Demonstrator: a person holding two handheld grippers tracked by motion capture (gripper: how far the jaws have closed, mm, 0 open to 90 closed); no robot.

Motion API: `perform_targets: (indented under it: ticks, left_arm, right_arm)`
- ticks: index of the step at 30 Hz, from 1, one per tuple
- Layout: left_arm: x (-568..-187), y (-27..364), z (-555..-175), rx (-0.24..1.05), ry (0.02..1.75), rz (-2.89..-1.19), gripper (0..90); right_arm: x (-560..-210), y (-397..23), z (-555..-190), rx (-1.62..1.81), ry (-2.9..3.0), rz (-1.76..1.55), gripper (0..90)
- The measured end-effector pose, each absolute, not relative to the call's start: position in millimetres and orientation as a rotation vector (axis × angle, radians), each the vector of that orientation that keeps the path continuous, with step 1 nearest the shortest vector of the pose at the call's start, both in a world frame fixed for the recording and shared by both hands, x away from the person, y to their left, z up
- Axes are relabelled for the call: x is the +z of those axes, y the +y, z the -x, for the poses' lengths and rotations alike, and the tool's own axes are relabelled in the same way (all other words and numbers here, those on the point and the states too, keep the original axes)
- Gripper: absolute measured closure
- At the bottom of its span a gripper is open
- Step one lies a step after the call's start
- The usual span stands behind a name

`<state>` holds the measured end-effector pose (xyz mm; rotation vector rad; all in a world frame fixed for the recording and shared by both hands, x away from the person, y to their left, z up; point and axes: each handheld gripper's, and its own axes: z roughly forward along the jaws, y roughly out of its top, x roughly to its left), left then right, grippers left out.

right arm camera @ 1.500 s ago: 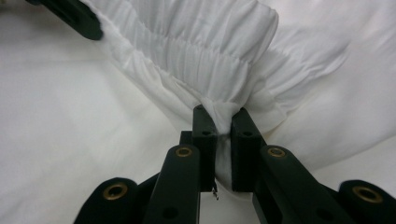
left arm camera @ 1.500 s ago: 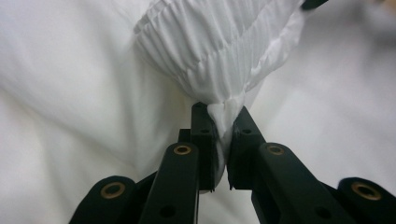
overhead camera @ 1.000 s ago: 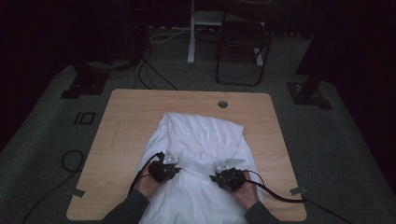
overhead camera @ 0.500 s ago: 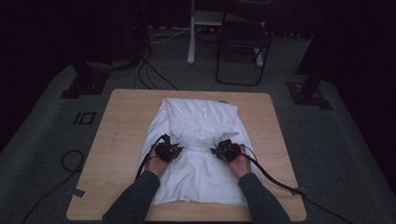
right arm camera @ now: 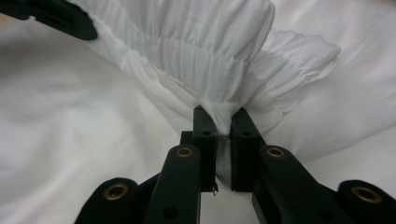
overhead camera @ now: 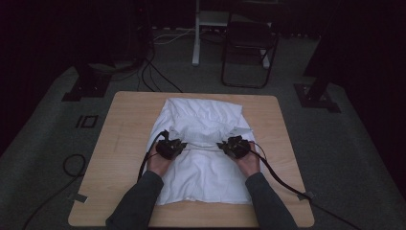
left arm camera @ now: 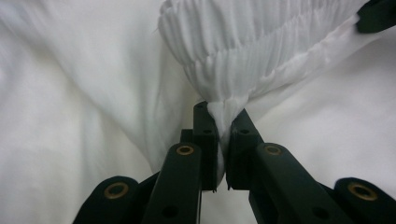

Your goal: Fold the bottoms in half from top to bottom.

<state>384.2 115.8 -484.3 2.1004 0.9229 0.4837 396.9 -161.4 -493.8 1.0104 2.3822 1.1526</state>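
A white cloth (overhead camera: 206,175) lies spread on the wooden table (overhead camera: 119,148). Its ruched elastic hem (left arm camera: 243,46) is bunched and lifted between my two grippers. My left gripper (overhead camera: 179,144) is shut on a pinch of that hem, and its jaws have just been closing a little tighter on it. In the left gripper view the fabric is wedged between the left gripper's (left arm camera: 225,114) pads. My right gripper (overhead camera: 223,144) is shut on the hem (right arm camera: 201,51) too, and the right gripper (right arm camera: 219,114) squeezes a white fold. The hem stretches taut between both.
Bare wood runs down both sides of the cloth. Cables trail from the grippers across the table's near right corner (overhead camera: 301,194). A dark chair (overhead camera: 249,48) and black stand bases (overhead camera: 86,86) sit on the floor beyond the table.
Both hands have moved away from the near edge toward the table's middle and risen slightly, drawing the gripped hem up. The cloth slid farther onto the table.
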Motion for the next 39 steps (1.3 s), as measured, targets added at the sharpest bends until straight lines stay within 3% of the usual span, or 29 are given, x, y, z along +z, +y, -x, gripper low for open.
perform_targets:
  ticks: [4,8,13,18,21,23,26,28,29,31,32,33,39]
  left_arm:
    - [-437,118,-355,0.509,0.821,-2.003,85.1]
    - [-427,116,-323,0.487,0.736,-2.000,84.8]
    - [-474,112,-300,0.375,0.731,-2.104,84.1]
    - [-529,109,-301,0.257,0.843,-2.195,81.4]
    - [-535,114,-303,0.182,0.881,-2.150,71.6]
    - [-526,118,-302,0.188,0.880,-2.134,62.4]
    - [-509,128,-298,0.194,0.859,-2.073,57.8]
    - [-498,136,-298,0.218,0.863,-2.024,58.0]
    - [-494,140,-301,0.243,0.867,-2.008,60.7]
    - [-488,143,-307,0.302,0.889,-1.985,82.7]
    - [-487,143,-313,0.305,0.906,-1.979,90.0]
    - [-487,141,-318,0.295,0.919,-1.981,90.0]
    - [-510,114,-347,0.258,0.943,-2.082,90.0]
  right_arm:
    - [-455,-174,-376,1.273,2.279,-0.940,83.4]
    - [-435,-185,-341,1.316,2.265,-0.864,83.3]
    - [-466,-191,-306,1.225,2.371,-0.853,83.3]
    - [-517,-187,-298,1.138,2.498,-0.934,82.5]
    - [-532,-185,-302,1.107,2.534,-0.987,71.8]
    - [-530,-187,-301,1.127,2.543,-1.001,59.6]
    - [-514,-197,-295,1.198,2.520,-0.960,49.7]
    - [-503,-206,-291,1.282,2.480,-0.960,48.5]
    - [-498,-212,-290,1.327,2.451,-0.973,49.1]
    - [-490,-221,-294,1.351,2.386,-1.016,72.1]
    - [-489,-224,-298,1.330,2.354,-1.054,82.3]
    - [-490,-226,-304,1.316,2.338,-1.098,88.0]
    - [-520,-213,-346,1.201,2.355,-1.284,89.7]
